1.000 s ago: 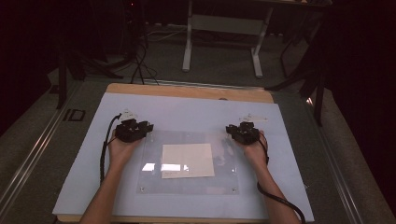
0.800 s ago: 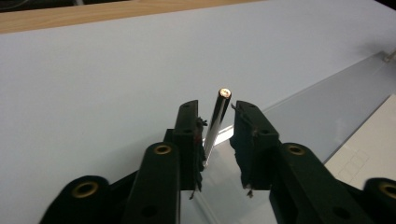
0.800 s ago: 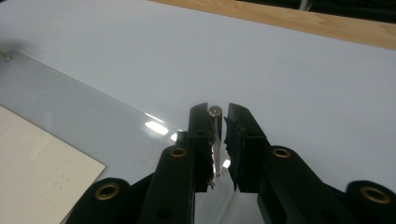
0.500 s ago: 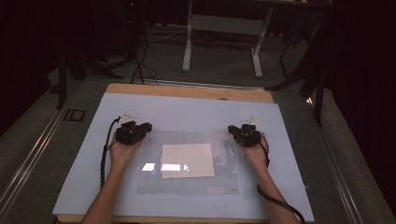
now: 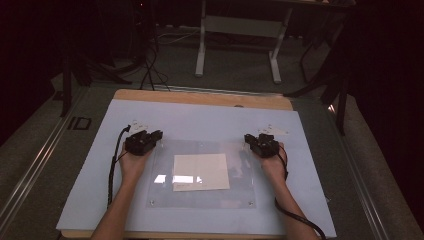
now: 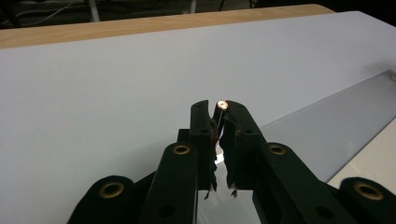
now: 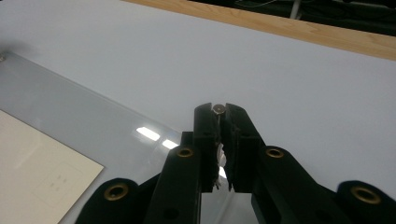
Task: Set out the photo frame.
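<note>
Resting on the desk are two hands, one on each side of a clear plastic sheet. The desk is wearing a pale blue cover, and a strip of bare wood is showing along the far edge.

The left hand is holding the left gripper just past the far left corner of the clear sheet. Its jaws are squeezing together, pinching a tiny copper-colored pin at the very tip.

The right hand is holding the right gripper at the far right corner of the sheet. Its jaws are also squeezing together, pinching a tiny grey pin at the tip.

A cream paper is lying in the middle, under the clear sheet, between the two hands. Bright light is shining off the sheet near the paper's near left part.

A black cable is running from the left gripper back along the arm. Another cable is trailing from the right gripper toward the near edge.

Two small white labels are sitting on the cover, one beyond each gripper.
</note>
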`<state>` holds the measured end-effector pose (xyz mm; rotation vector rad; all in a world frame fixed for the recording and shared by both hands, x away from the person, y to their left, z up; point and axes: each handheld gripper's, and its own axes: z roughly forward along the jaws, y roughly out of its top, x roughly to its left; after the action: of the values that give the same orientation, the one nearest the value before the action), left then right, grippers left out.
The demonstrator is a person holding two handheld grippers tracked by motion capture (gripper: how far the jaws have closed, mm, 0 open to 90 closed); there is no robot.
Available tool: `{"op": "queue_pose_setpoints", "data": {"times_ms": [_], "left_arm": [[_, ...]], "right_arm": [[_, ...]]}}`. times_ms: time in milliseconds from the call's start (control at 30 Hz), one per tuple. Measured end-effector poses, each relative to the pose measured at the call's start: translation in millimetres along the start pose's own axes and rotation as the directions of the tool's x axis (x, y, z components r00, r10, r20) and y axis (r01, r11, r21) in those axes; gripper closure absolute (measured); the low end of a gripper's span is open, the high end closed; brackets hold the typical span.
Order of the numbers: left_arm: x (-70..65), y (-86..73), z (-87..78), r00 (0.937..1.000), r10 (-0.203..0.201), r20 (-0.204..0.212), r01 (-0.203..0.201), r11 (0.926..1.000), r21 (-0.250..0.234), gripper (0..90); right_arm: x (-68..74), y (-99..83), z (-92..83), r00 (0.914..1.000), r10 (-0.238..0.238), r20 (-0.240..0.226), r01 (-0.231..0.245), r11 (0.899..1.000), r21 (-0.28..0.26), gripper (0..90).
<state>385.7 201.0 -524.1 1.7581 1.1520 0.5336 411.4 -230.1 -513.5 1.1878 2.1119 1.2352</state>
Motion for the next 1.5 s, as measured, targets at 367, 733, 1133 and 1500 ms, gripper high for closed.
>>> {"op": "queue_pose_setpoints", "data": {"times_ms": [367,733,1133,1500], "left_arm": [[-2.1,0.3,1.8,1.0,0.006,-0.006,-0.006,0.9999,-0.008,84.0],[6.0,4.5,7.6,0.9971,-0.071,0.028,0.071,0.9975,0.009,83.8],[19.7,12.7,23.4,0.9822,-0.177,0.062,0.175,0.9838,0.038,84.7],[26.9,19.9,40.0,0.9541,-0.296,0.043,0.293,0.9534,0.071,85.5]], "right_arm": [[4.3,-1.3,-4.0,0.9992,-0.022,0.033,0.021,1.0,0.005,85.5],[-3.5,8.6,-0.8,0.9998,0.018,-0.006,-0.018,0.997,0.073,85.6],[-21.3,19.9,13.3,0.9837,0.169,-0.062,-0.161,0.98,0.117,85.9],[-32.6,26.3,26.3,0.9635,0.258,-0.071,-0.246,0.959,0.141,85.9]]}}
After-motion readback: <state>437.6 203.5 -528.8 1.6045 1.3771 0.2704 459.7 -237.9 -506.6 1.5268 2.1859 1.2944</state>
